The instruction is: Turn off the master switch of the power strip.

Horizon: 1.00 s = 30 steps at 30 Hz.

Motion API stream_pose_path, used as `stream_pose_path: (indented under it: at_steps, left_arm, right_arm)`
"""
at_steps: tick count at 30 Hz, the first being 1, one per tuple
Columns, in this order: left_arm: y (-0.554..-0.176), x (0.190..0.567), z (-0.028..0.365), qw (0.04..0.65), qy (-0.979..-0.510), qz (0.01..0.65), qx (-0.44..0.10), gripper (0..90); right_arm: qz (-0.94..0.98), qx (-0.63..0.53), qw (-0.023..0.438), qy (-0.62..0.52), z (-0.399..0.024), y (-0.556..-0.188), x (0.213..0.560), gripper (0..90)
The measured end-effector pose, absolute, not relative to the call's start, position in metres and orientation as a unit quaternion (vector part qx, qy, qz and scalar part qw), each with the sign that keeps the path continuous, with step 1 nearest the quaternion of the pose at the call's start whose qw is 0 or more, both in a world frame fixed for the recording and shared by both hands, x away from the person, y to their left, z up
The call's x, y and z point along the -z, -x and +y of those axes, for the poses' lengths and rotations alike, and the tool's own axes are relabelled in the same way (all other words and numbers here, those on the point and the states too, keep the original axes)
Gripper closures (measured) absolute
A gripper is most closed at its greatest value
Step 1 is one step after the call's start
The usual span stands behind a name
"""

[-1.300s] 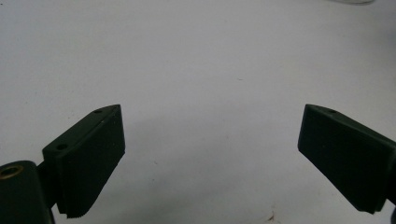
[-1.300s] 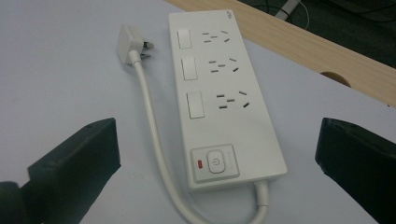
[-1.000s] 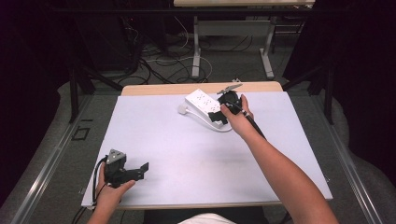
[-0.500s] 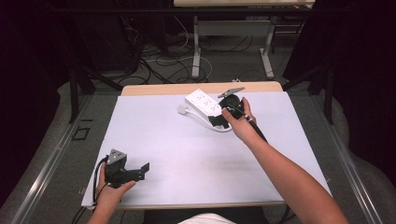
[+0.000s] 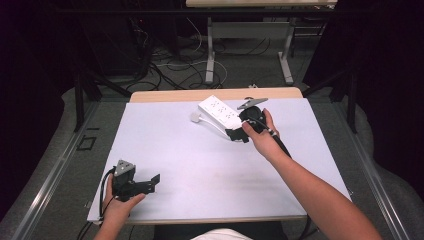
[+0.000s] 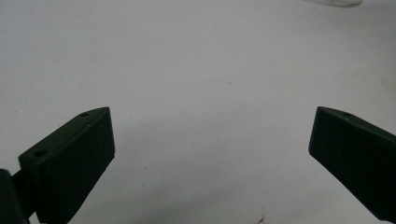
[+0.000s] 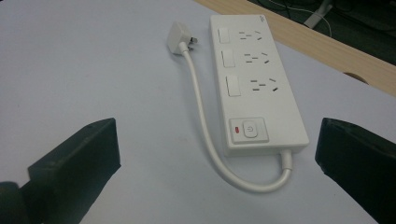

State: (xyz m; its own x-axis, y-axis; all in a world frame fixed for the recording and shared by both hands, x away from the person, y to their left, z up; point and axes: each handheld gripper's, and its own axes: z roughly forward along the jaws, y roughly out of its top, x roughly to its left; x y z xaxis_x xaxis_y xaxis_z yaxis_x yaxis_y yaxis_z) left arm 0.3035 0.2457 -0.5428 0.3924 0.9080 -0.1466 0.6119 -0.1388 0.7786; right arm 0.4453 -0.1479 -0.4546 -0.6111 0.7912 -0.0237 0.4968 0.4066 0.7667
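Note:
A white power strip (image 7: pixel 254 79) lies flat at the back of the white table (image 5: pixel 200 165), with three switches, three sockets and a main button at its near end. Its short white cable (image 7: pixel 205 126) loops to a white plug (image 7: pixel 180 35) lying beside it. My right gripper (image 7: pixel 215 163) hovers open just before the strip's near end, jaws wide apart with nothing between them. From above, the right gripper (image 5: pixel 239 134) sits at the strip (image 5: pixel 219 111) and its plug (image 5: pixel 194 117). My left gripper (image 5: pixel 150 182) rests open at the front left, over bare table (image 6: pixel 210 70).
A strip of bare wooden tabletop (image 5: pixel 170 95) runs behind the white sheet. Beyond it stand desk legs (image 5: pixel 210 50) and loose floor cables (image 5: pixel 170 65). A metal rail (image 5: pixel 50 175) runs along the left side.
My right gripper has pulled back slightly toward the near side, away from the power strip. The left gripper has stayed put.

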Motion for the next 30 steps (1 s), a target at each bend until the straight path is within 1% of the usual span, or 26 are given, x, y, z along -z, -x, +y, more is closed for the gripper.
stream_pose_path:
  at_steps: [30]
  left_arm:
    - [-0.303,0.543,0.244,0.402,-0.730,0.521,-0.185,0.4]
  right_arm:
    - [0.809,-0.391,0.188,-0.395,-0.183,-0.412,0.465,0.0]
